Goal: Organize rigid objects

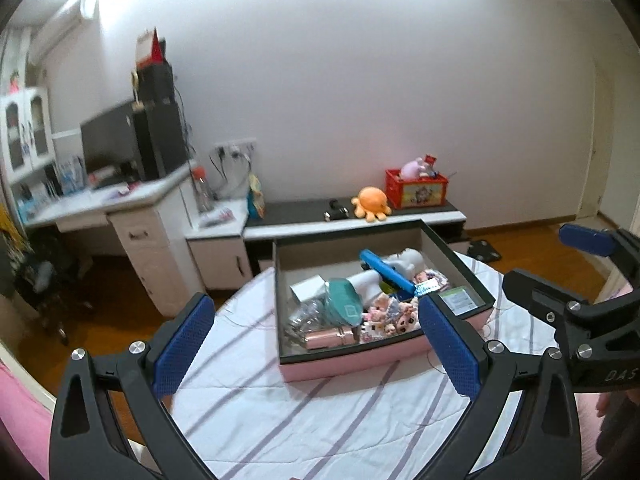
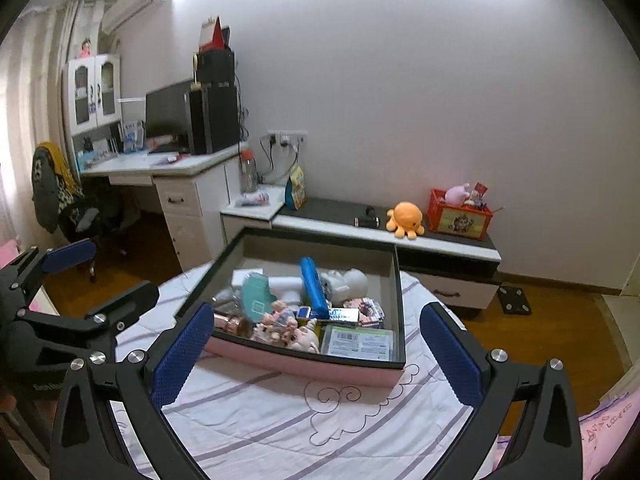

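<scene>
A pink box [image 1: 352, 364] [image 2: 304, 364] with a dark rim sits on a striped white bedsheet. It holds a blue case [image 1: 386, 274] [image 2: 314, 290], a white figure [image 1: 408, 260] [image 2: 346, 280], a teal item [image 1: 344, 304] [image 2: 258, 296], small dolls [image 1: 390, 318] [image 2: 294, 334], a green-white packet [image 1: 462, 300] [image 2: 358, 340] and a pink bottle [image 1: 328, 338]. My left gripper [image 1: 316, 344] is open and empty, in front of the box. My right gripper [image 2: 316, 354] is open and empty, in front of the box; it also shows at the right of the left wrist view [image 1: 560, 268].
The bed [image 1: 304, 412] [image 2: 304, 420] ends just beyond the box. Behind stand a white desk [image 1: 120, 204] [image 2: 168, 172] with a monitor, a low cabinet [image 1: 360, 224] [image 2: 384, 236] with an orange octopus plush [image 1: 370, 204] [image 2: 406, 218] and a red crate [image 1: 416, 190] [image 2: 460, 216].
</scene>
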`<state>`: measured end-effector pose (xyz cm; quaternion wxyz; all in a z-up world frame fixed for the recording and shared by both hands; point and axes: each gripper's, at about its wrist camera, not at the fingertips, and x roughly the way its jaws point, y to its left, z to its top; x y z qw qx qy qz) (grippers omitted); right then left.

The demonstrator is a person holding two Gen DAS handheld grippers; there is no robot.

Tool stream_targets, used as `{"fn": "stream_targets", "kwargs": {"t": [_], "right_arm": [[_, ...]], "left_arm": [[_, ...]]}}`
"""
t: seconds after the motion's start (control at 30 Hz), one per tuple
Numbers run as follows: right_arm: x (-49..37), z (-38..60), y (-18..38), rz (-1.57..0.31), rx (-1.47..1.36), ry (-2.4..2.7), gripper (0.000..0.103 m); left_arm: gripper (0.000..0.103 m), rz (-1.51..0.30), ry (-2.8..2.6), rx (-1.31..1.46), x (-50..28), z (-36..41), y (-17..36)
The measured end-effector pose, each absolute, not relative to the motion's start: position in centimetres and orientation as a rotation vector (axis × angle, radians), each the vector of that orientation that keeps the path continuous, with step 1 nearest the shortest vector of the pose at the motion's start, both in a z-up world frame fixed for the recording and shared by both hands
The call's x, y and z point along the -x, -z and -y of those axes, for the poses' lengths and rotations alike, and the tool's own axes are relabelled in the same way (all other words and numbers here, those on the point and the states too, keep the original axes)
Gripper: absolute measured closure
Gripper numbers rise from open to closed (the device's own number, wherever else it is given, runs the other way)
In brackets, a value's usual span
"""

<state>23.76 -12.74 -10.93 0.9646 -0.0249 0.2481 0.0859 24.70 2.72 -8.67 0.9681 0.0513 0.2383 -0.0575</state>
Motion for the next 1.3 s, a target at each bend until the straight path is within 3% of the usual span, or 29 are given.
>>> {"fn": "stream_targets", "kwargs": {"t": [0.77, 1.3], "right_arm": [[-12.4, 12.5, 4.6, -0.25, 0.016, -0.149, 0.0], [-6.8, 12.2, 3.4, -0.115, -0.001, -0.154, 0.0]], "left_arm": [[0.0, -0.189, 0.035, -0.119, -11.6, -2.8, 0.5], [0.0, -0.015, 0.011, -0.109, -5.0, -3.1, -0.7]]}}
